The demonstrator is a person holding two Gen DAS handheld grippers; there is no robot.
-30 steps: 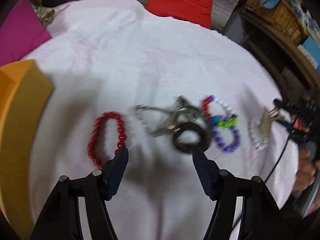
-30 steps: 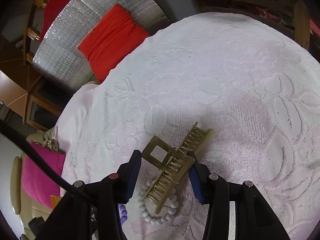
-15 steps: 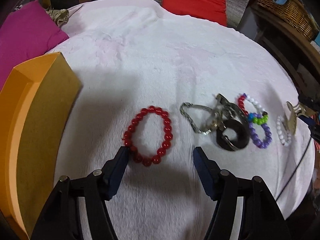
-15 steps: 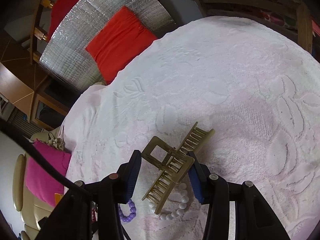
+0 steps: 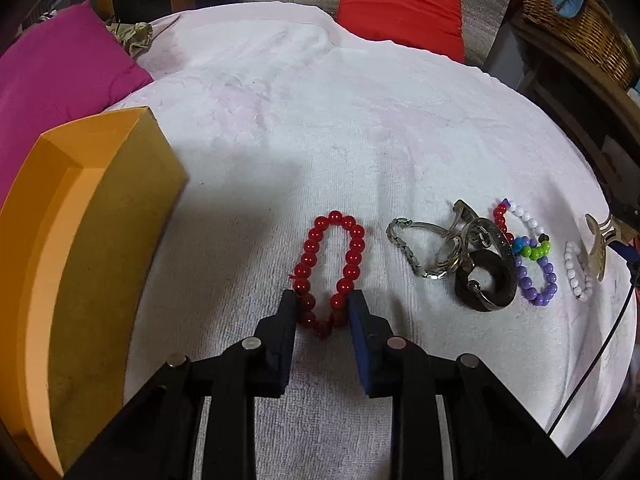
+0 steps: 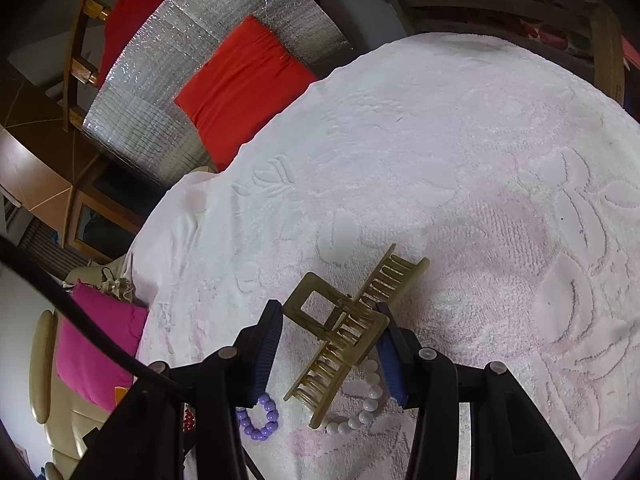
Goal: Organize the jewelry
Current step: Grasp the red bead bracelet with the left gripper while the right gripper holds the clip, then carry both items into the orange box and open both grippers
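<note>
A red bead bracelet [image 5: 328, 264] lies on the white towel [image 5: 360, 120], squeezed into a narrow oval. My left gripper [image 5: 322, 302] has its jaws closing on the bracelet's near end, with both pads against the beads. Lifted just above the towel is a gold hair claw clip [image 6: 348, 328], and my right gripper [image 6: 330, 320] is shut on it. In the left wrist view the same clip [image 5: 598, 244] shows at the far right. Under the clip lies a white bead bracelet [image 6: 368, 392].
An open orange box [image 5: 100, 220] stands at the left. Right of the red bracelet lie a metal chain bracelet [image 5: 412, 248], a dark bangle [image 5: 486, 280], a multicoloured bead bracelet [image 5: 532, 256] and the white one [image 5: 576, 276]. Pink [image 5: 60, 68] and red [image 5: 400, 4] cushions border the towel.
The left gripper swung left from the jewelry pile to the red bracelet, then its jaws closed and pinched the round loop into an oval. The right gripper kept still with the clip.
</note>
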